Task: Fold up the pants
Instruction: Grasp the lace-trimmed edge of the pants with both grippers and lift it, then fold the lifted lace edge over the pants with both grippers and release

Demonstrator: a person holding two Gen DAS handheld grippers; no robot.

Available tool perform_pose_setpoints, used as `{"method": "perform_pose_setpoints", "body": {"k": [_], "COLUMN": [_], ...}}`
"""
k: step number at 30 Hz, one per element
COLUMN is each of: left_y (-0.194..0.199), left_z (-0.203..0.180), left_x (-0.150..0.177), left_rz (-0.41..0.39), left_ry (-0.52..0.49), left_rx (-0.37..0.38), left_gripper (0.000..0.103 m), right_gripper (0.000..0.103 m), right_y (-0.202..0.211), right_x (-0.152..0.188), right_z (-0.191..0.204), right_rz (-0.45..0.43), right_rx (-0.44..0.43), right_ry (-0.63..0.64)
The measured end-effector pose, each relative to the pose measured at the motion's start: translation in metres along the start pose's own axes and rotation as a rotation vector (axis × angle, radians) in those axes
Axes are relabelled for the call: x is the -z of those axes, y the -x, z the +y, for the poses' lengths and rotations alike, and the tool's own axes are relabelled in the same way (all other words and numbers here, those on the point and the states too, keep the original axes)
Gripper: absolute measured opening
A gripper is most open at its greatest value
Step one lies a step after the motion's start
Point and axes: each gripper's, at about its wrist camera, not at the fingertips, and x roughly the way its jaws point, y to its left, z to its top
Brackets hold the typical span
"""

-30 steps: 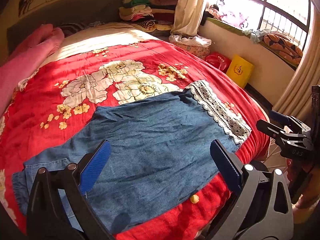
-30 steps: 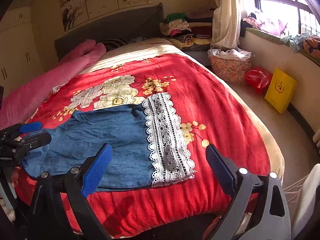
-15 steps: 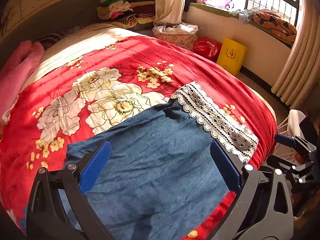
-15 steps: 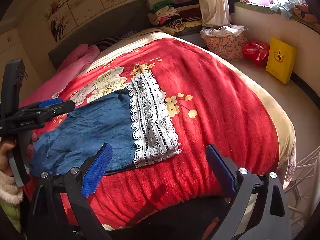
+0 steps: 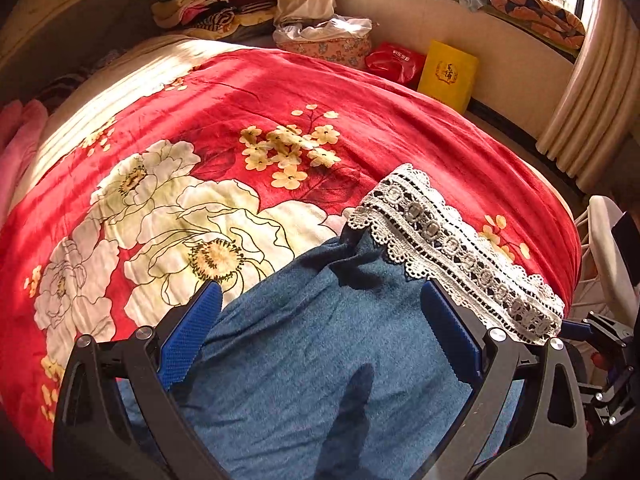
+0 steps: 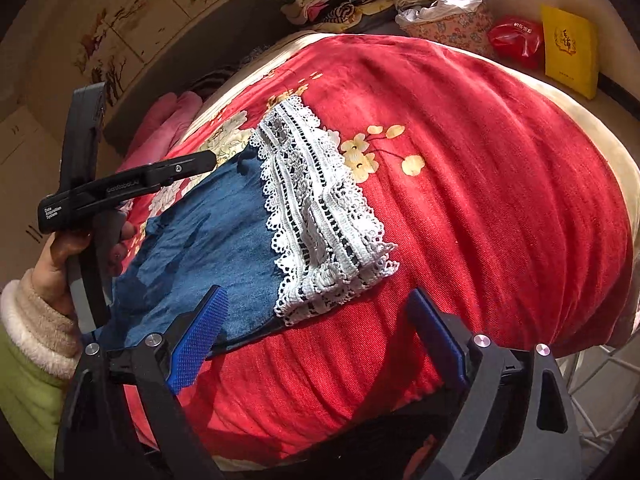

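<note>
— One wide bed covered by a red plush blanket with large cream flowers [image 5: 360, 112] fills both views. What lies on it?

— A pair of blue denim pants with a white lace hem band [image 5: 328, 360], spread flat near the bed's front edge, the lace band [image 6: 320, 216] toward the bed's right side.

— And the left tongs [image 5: 320, 332]?

— Released, jaws wide apart, poised over the denim just short of the lace; I cannot tell whether the pads touch the cloth. In the right wrist view a hand [image 6: 60, 256] in a green sleeve with a cream fleece cuff holds them.

— The right tongs [image 6: 320, 328]?

— Also released. Their jaws have just been closing a little, with the pants' lower lace corner and bare blanket between them, nothing gripped.

— Smaller things?

— A yellow box [image 5: 448, 74] and a red bag [image 5: 394, 62] on the floor beside the bed.
</note>
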Motion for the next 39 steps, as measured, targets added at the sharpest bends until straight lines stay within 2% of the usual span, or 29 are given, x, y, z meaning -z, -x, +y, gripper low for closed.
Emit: {"method": "perform_pose_setpoints", "body": {"k": [1, 3, 5, 8, 11, 14, 17, 18, 19, 21, 22, 25, 32, 39], "left_y": [-0.005, -0.015, -0.025, -0.039, -0.052, -0.060, -0.063, -0.063, -0.062, -0.059, -0.057, -0.049, 0.004, 0.049], "left_z": [0.000, 0.000, 0.001, 0.002, 0.002, 0.001, 0.000, -0.001, 0.000, 0.003, 0.006, 0.016, 0.044, 0.092], "left_x": [-0.003, -0.008, -0.013, -0.018, -0.020, -0.019, -0.019, -0.019, -0.018, -0.017, -0.017, -0.012, -0.008, 0.033], "left_rz": [0.004, 0.014, 0.017, 0.027, 0.050, 0.061, 0.066, 0.069, 0.070, 0.071, 0.069, 0.048, -0.110, -0.188], "left_ry": [-0.013, -0.036, -0.049, -0.056, -0.060, -0.048, -0.037, -0.036, -0.033, -0.021, -0.007, 0.036, 0.093, 0.219], "left_rx": [-0.003, 0.005, 0.026, 0.084, 0.170, 0.249, 0.283, 0.302, 0.322, 0.343, 0.365, 0.405, 0.444, 0.447], "left_gripper": [0.093, 0.093, 0.093, 0.091, 0.084, 0.072, 0.058, 0.048, 0.033, 0.016, 0.011, 0.009, 0.009, 0.009], "right_gripper": [0.082, 0.069, 0.068, 0.066, 0.060, 0.051, 0.038, 0.032, 0.029, 0.026, 0.024, 0.022, 0.022, 0.022], "right_y": [-0.001, 0.000, -0.002, -0.005, -0.006, -0.011, -0.013, -0.014, -0.016, -0.015, -0.015, -0.006, 0.015, 0.008], "right_x": [0.000, -0.002, -0.003, -0.004, -0.006, -0.009, -0.011, -0.012, -0.013, -0.013, -0.013, -0.013, -0.018, -0.002], "right_z": [0.000, -0.001, -0.003, -0.008, -0.012, -0.014, -0.010, -0.009, -0.007, -0.003, -0.001, 0.011, 0.065, 0.138], "right_rz": [-0.003, -0.007, 0.000, -0.005, -0.014, -0.013, -0.018, -0.019, -0.019, -0.026, -0.030, -0.062, -0.141, -0.115], "right_rx": [-0.003, -0.043, -0.095, -0.113, -0.142, -0.153, -0.146, -0.147, -0.141, -0.137, -0.136, -0.126, -0.160, -0.231], "right_ry": [-0.003, -0.025, -0.056, -0.099, -0.142, -0.166, -0.158, -0.150, -0.144, -0.127, -0.115, -0.062, 0.129, 0.362]}}
